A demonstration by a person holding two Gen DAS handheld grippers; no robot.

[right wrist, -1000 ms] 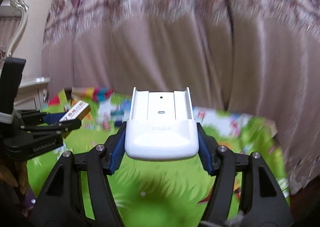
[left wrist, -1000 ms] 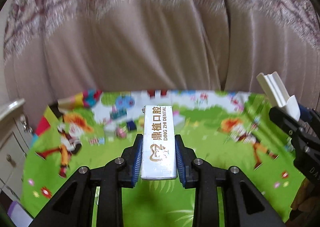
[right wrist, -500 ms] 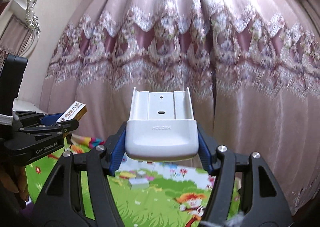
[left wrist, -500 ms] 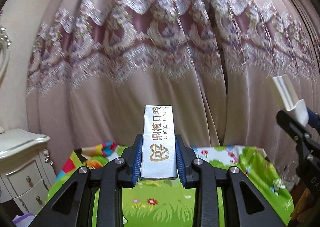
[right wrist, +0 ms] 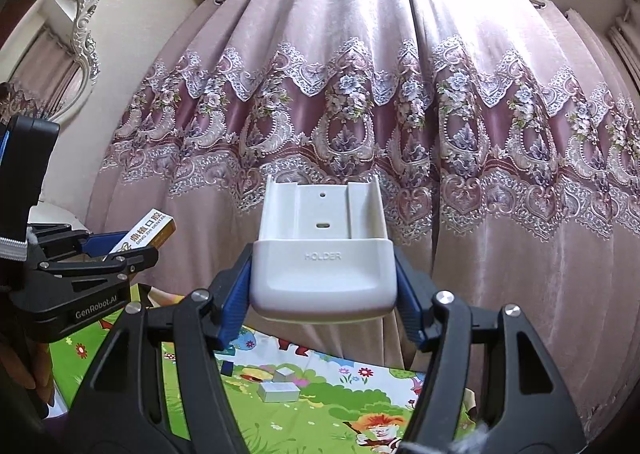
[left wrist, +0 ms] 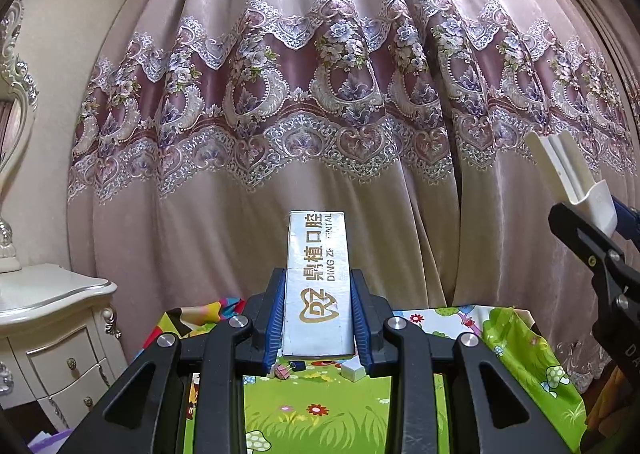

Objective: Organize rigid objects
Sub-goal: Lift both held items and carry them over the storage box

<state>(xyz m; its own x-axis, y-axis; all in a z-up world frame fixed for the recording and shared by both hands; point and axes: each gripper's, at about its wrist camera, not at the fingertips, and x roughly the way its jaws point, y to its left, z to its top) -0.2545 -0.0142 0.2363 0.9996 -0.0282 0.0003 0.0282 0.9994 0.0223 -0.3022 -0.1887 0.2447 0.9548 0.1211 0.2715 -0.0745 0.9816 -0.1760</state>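
Up in the air, the silver box (left wrist: pixel 318 286) printed "DING ZHI DENTAL" sits clamped lengthwise in the left gripper (left wrist: pixel 318 318), blue pads pressing both long sides, its far end sticking out past the fingertips; from the right wrist view the same box (right wrist: pixel 146 234) shows at the left edge, tilted, with a gold end face. Beside it, well apart, the white holder (right wrist: pixel 324 254) marked "HOLDER" is held in the right gripper (right wrist: pixel 322 314), jaws closed on its rounded lower part, its open back plate standing upright above the pads; the left wrist view catches that holder (left wrist: pixel 568 178) edge-on at the right. Below both lies the surface (left wrist: pixel 320 414), covered with a bright green cartoon cloth; a small white block (left wrist: pixel 354 370) and a pink clip (left wrist: pixel 284 372) rest near its far edge, and a grey box (right wrist: pixel 280 392) lies flat further in. Behind hangs a mauve curtain (right wrist: pixel 360 114) with a lace band; a white drawer cabinet (left wrist: pixel 52 334) stands off the surface's left edge.
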